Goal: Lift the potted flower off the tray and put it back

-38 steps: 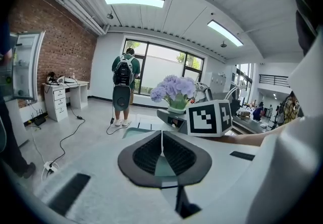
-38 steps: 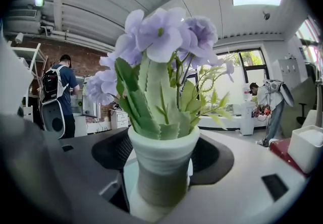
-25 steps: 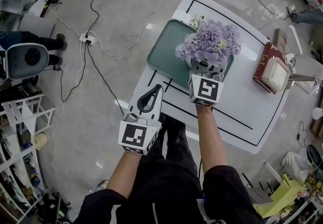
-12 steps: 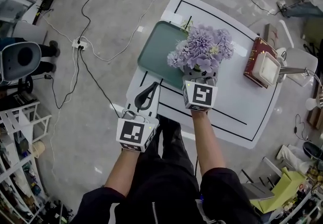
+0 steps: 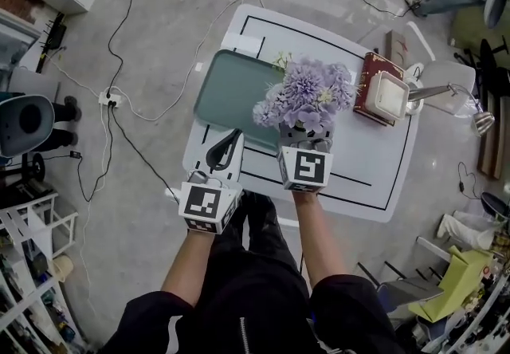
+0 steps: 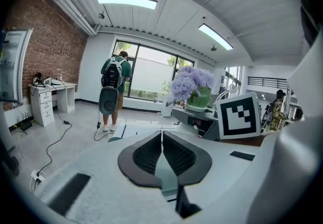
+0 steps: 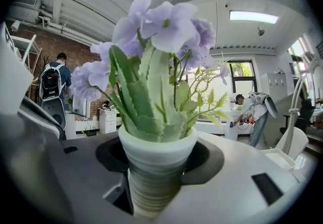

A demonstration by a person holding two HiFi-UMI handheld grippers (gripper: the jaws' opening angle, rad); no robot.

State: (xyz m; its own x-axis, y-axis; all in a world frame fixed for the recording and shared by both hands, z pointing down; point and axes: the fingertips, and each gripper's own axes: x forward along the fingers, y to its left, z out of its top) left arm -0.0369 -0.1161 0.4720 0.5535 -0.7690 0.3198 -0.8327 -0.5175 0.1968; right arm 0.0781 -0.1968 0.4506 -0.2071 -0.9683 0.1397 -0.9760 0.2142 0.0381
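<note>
The potted flower (image 5: 307,96), purple blooms in a ribbed white pot (image 7: 157,167), hangs in the air over the right edge of the teal tray (image 5: 227,89). My right gripper (image 5: 305,137) is shut on the pot, with a dark pad on each side of it in the right gripper view. The right gripper (image 7: 159,160) holds the pot upright. My left gripper (image 5: 226,149) hovers at the table's near edge, beside the tray's near corner. In the left gripper view the left gripper (image 6: 161,143) is shut, with nothing between its jaws.
The white table (image 5: 374,169) carries a red book with a white box (image 5: 382,96) on it at the right. A desk lamp (image 5: 446,93) stands past it. Cables (image 5: 119,97) run over the floor at the left. A person with a backpack (image 6: 113,79) stands beyond the table.
Both grippers have risen and drawn back toward me. The pot has gone up with the right gripper and shifted from over the tray toward its right edge.
</note>
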